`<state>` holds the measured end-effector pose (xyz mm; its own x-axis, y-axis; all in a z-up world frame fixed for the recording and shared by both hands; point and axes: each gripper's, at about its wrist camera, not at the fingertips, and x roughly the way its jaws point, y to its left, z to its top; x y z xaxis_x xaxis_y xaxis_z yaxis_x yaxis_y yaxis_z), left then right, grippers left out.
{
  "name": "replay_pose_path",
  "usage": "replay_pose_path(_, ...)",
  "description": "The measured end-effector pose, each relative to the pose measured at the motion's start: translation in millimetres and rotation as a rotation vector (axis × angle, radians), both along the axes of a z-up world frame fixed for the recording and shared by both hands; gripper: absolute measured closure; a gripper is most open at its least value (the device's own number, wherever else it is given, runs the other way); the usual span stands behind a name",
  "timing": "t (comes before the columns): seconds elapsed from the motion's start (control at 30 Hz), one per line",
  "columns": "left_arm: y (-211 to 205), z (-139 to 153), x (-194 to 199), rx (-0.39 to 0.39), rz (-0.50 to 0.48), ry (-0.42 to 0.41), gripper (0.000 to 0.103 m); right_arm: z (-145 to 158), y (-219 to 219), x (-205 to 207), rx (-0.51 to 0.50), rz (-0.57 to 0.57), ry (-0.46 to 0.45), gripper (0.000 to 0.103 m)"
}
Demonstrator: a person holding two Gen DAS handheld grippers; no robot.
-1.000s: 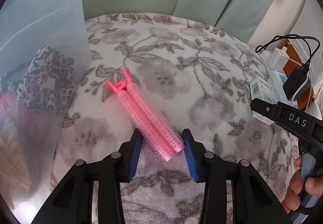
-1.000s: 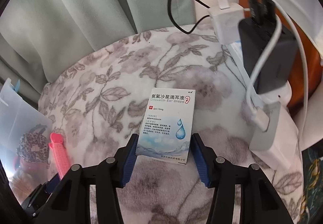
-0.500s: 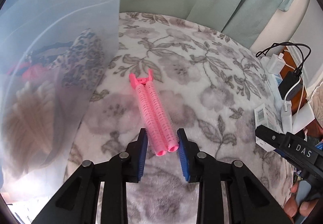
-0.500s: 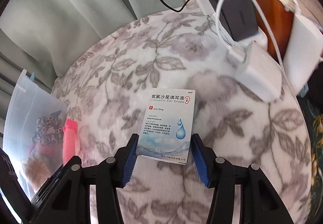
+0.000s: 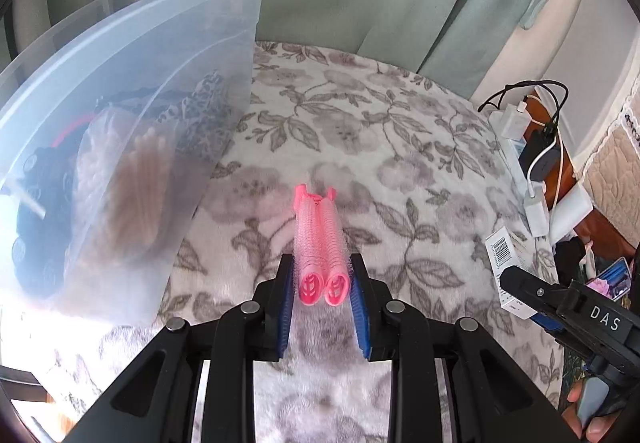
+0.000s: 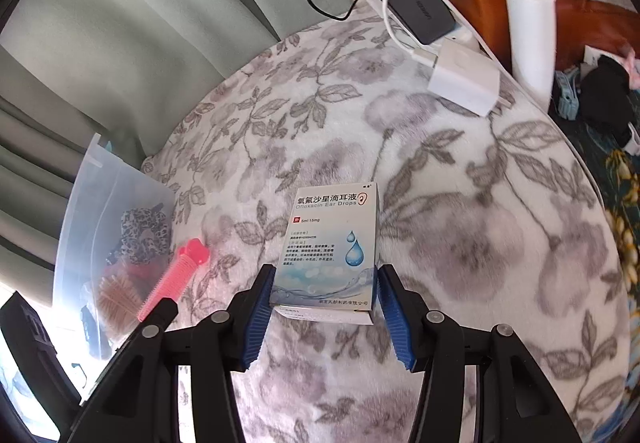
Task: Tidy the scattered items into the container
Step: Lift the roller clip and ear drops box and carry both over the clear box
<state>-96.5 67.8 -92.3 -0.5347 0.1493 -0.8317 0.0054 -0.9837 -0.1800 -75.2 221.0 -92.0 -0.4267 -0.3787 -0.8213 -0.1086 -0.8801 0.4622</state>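
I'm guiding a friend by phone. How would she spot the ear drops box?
Start at the floral blanket, right of the clear plastic bin. The ear drops box sits between the right gripper's jaws: white and blue, printed with water droplets, unlike the pink hair roller beside the bin.

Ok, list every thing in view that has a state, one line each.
Left tool: closing on the pink hair roller, pads against its sides.
Pink hair roller: lifted off the blanket, pointing away from the camera.
Right tool: shut on the ear drops box.
Ear drops box: held, flaps closed.
Clear container: lidless, already holding items.
White charger: cable plugged in.
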Motion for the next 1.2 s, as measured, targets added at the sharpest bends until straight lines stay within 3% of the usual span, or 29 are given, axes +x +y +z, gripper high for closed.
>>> replay_pose_path(0.33, 7.5, 41.5, 27.9, 0.004, -0.022, 0.078, 0.076, 25.1, 2.0, 20.8, -0.055, 0.011, 0.061, 0.049)
replay_pose_path(0.6, 6.0, 76.0, 38.7, 0.094, -0.045, 0.139, 0.076, 55.6, -1.6, 33.9, -0.073, 0.022, 0.134, 0.049)
replay_pose_path(1.07, -26.5, 149.9, 68.0, 0.246, -0.021, 0.342, 0.076, 170.1, -43.6, 69.3, -0.08, 0.138, 0.443, 0.048)
replay_pose_path(1.2, -45.5, 163.7, 74.5, 0.241, 0.025, 0.397, 0.076, 190.9, -63.8, 75.6, -0.075, 0.188, 0.507, 0.048)
